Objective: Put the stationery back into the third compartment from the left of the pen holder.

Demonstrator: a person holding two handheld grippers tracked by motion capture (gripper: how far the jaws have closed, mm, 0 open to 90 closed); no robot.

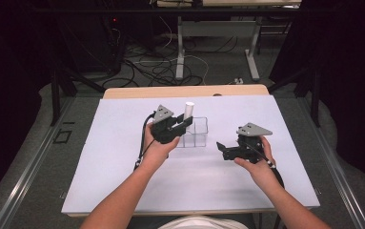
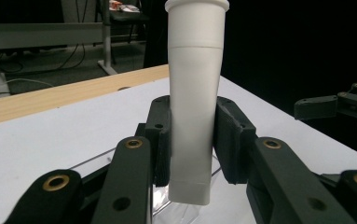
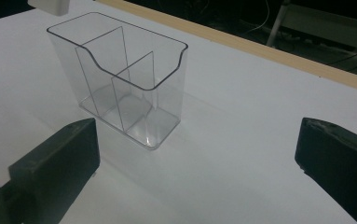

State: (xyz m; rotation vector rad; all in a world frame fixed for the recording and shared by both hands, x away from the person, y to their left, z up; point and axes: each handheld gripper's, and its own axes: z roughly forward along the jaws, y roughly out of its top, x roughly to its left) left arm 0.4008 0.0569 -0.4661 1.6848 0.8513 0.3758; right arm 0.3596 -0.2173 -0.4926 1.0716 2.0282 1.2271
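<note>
1 white tube (image 2: 195, 102) gripped – left tool (image 2: 192, 140), 1 clear organizer (image 3: 120, 79), right tool (image 3: 195, 158) agape

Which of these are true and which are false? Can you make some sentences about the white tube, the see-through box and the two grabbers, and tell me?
1. The left gripper is shut on the white tube. True.
2. The tube lies flat on the table. False: it stands about upright between the pads, held up over the clear box.
3. The right gripper is holding the clear box. False: its jaws are open and hold nothing, and the box stands apart from them on the white table.
4. The clear box has dividers inside. True.
5. The clear box is full of things. False: the compartments seen in the right gripper view are empty.
</note>
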